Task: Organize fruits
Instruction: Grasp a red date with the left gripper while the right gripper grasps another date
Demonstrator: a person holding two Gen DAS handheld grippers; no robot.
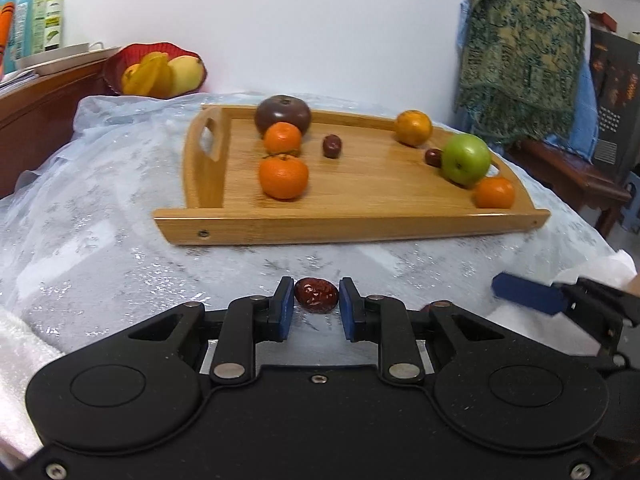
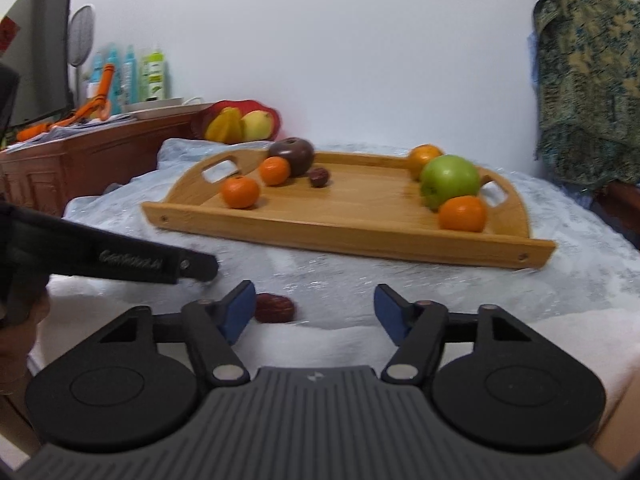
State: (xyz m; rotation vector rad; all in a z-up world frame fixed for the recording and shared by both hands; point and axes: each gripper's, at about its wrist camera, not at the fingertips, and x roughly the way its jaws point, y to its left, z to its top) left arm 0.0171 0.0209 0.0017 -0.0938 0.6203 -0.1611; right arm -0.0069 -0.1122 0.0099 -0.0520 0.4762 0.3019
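Left gripper (image 1: 316,305) clenched on red date (image 1: 316,300), pads touching both sides, down on the cloth (image 1: 100,240). Right gripper (image 2: 315,308) released, nothing between its pads. Tray (image 1: 352,224) ahead.

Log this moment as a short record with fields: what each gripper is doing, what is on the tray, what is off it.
left gripper: shut on the red date, low over the tablecloth
right gripper: open, nothing between its pads
wooden tray: four oranges, green apple, dark brown fruit, two more dates
off tray: red basket of yellow fruit behind
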